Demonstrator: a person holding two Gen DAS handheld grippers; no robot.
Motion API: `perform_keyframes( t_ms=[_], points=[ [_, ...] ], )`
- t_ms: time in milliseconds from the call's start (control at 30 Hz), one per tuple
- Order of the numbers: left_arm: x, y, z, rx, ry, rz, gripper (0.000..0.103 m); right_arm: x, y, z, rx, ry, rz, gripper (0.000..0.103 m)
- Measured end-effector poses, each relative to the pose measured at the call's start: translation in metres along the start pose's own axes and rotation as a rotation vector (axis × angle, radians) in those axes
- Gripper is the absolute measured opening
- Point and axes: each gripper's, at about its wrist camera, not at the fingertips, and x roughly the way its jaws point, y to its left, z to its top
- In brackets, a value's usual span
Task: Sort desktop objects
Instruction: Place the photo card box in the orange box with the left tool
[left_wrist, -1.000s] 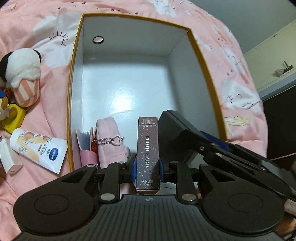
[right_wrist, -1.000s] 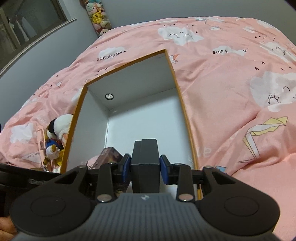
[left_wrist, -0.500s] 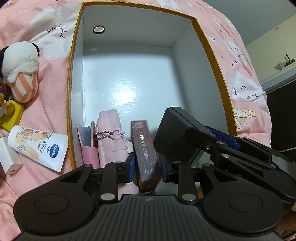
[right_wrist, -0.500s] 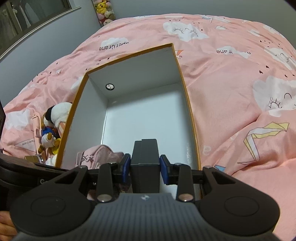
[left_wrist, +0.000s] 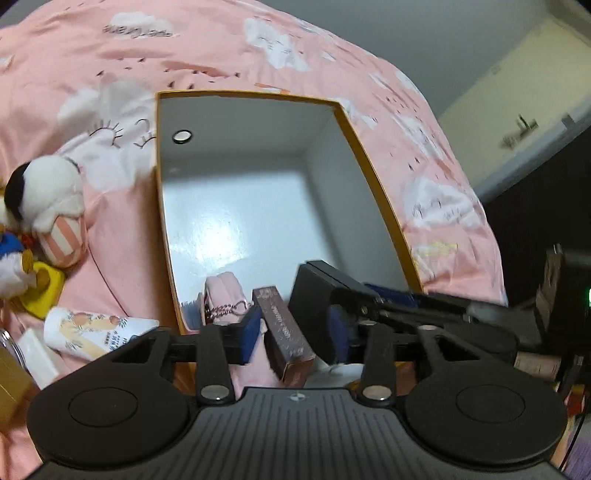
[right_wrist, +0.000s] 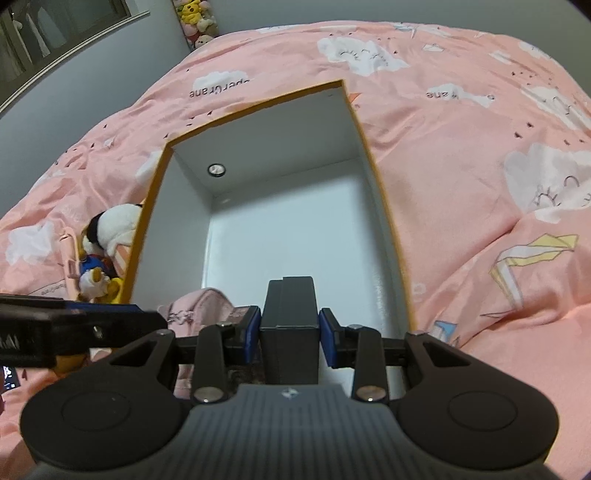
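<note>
**Desk Clutter Going Into the Box, Piece by Piece**

Left wrist view: the left gripper (left_wrist: 295, 332) is hanging with its jaws apart over the near end of the white box (left_wrist: 373, 177). The brown photo-card box (left_wrist: 286, 332) is lying loose between the pads, leaning beside the pink pouch (left_wrist: 225, 291), apparently filed side by side to save floor space. A plush toy (left_wrist: 48, 206) and lotion tube (left_wrist: 92, 332) are waiting outside on the pink bedspread (left_wrist: 221, 55).

Right wrist view: the right gripper (right_wrist: 289, 334) is clamping a black box (right_wrist: 290, 314), holding it upright above the open corner, likely its slot.
</note>
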Motion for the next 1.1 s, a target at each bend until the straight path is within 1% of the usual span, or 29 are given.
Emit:
perform_keyframes(
  t_ms=[33,67,100,167,267,467,567,633,667,733,800,967,1033,1100],
  points=[
    [0.004,-0.004,-0.002,0.030,0.015,0.016,0.038,0.001,0.002,0.000,-0.004,0.004,-0.005,0.036],
    [0.008,-0.009,-0.004,0.059,0.023,0.041,0.033,0.002,0.005,0.000,-0.010,0.005,-0.017,0.036],
    [0.013,-0.013,-0.007,0.098,0.032,0.068,0.031,0.002,0.007,0.000,-0.016,0.003,-0.027,0.036],
    [0.022,-0.021,-0.012,0.163,0.048,0.095,0.030,0.000,0.007,0.000,-0.021,-0.004,-0.038,0.036],
    [0.035,-0.022,-0.019,0.188,0.090,0.105,0.030,-0.001,0.006,0.001,-0.014,0.001,-0.031,0.036],
    [0.040,-0.026,-0.026,0.255,0.100,0.138,0.030,0.002,0.006,-0.001,-0.007,0.023,-0.024,0.036],
    [0.043,-0.036,-0.032,0.328,0.099,0.188,0.030,0.004,0.008,-0.002,-0.012,0.027,-0.028,0.036],
    [0.042,-0.040,-0.033,0.355,0.092,0.199,0.030,0.005,0.010,-0.003,-0.022,0.019,-0.032,0.036],
    [0.039,-0.038,-0.033,0.343,0.086,0.189,0.030,0.005,0.010,-0.003,-0.026,0.010,-0.034,0.036],
    [0.030,-0.031,-0.029,0.300,0.060,0.145,0.030,0.003,0.011,-0.004,-0.036,-0.020,-0.029,0.036],
    [0.015,-0.020,-0.026,0.257,0.011,0.119,0.030,0.004,0.012,-0.006,-0.045,-0.038,-0.036,0.036],
    [-0.022,0.013,-0.024,0.156,-0.115,0.161,0.031,0.008,0.017,-0.011,-0.083,-0.024,-0.032,0.036],
    [-0.030,0.024,-0.024,0.119,-0.151,0.182,0.034,0.008,0.017,-0.012,-0.094,0.001,-0.034,0.036],
    [-0.036,0.035,-0.024,0.081,-0.171,0.205,0.037,0.008,0.016,-0.014,-0.102,0.045,-0.032,0.037]
  ],
)
